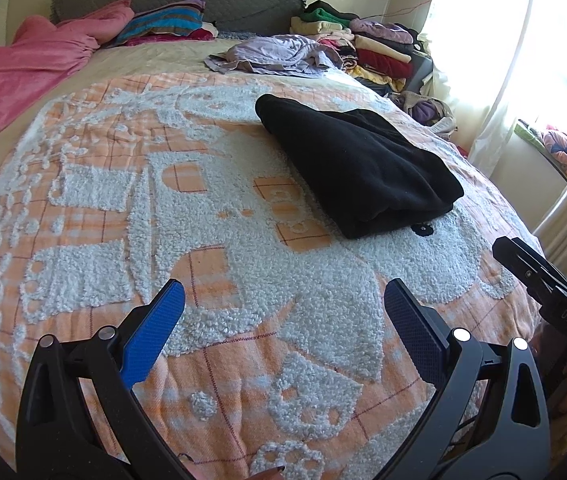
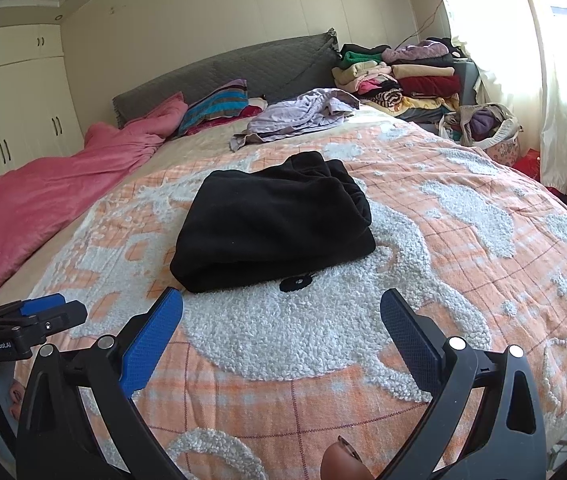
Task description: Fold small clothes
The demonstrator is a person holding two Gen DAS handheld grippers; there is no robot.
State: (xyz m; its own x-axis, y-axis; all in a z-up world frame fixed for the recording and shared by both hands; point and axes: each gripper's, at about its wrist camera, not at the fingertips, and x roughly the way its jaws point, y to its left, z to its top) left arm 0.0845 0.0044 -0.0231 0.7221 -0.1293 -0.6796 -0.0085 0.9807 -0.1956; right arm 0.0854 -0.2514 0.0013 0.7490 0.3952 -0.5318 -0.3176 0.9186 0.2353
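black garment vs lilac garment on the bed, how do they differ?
The black garment is folded into a compact block; the lilac garment lies crumpled and spread out. The black one sits mid-bed on the orange-and-white blanket, nearest the open grippers; the lilac one lies farther back toward the headboard, off the blanket. The black one looks thick and fleecy, the lilac one thin. Neither is held by a gripper.

The black fleece garment [image 2: 271, 220] lies folded into a thick, roughly rectangular bundle on the orange-and-white bedspread [image 2: 443, 280], its rounded fold facing the foot edge, well short of it.
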